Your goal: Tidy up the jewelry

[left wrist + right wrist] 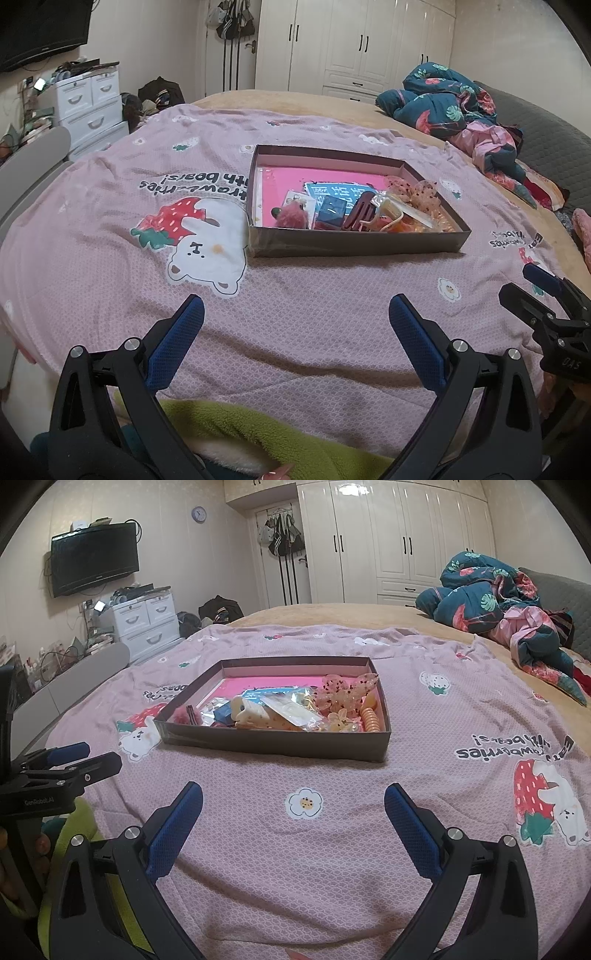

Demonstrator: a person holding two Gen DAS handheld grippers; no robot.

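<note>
A shallow brown box (354,245) with a pink floor lies on the pink bedspread; it also shows in the right wrist view (273,744). In it lie a pink fluffy pompom (291,218), a dark red hair claw (360,214), blue cards (328,192), a speckled bow (347,692), an orange coil hair tie (370,719) and a packet (291,710). My left gripper (295,306) is open and empty, near the bed's front edge. My right gripper (293,794) is open and empty, short of the box.
The pink bedspread (314,302) with bear and strawberry prints covers the bed. Crumpled dark floral bedding (491,602) lies at the far right. White drawers (147,624) and a wall TV (94,557) stand left. A green fleece (266,435) lies under the left gripper.
</note>
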